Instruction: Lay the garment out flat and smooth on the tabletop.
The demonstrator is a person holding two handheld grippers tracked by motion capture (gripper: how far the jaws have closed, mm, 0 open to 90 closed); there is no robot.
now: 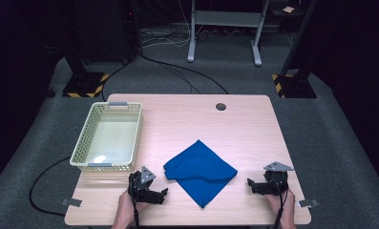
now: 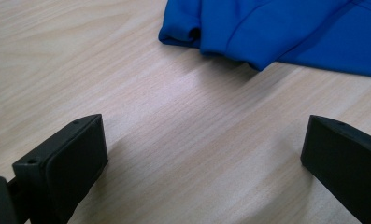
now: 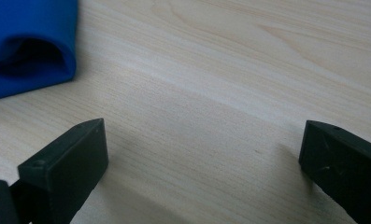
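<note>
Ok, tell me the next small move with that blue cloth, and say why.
Probably ease the left gripper forward to the near-left edge of the blue cloth. Both grippers rest on the table with jaws wide and nothing between them, the right gripper also short of the cloth, and the cloth's rolled edge lies just ahead in the left gripper view.

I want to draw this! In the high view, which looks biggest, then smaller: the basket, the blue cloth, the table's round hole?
1. Basket, though the blue cloth runs it close.
2. Blue cloth, folded flat and nearer the camera, which makes it look larger.
3. Round hole, by far the smallest.
</note>
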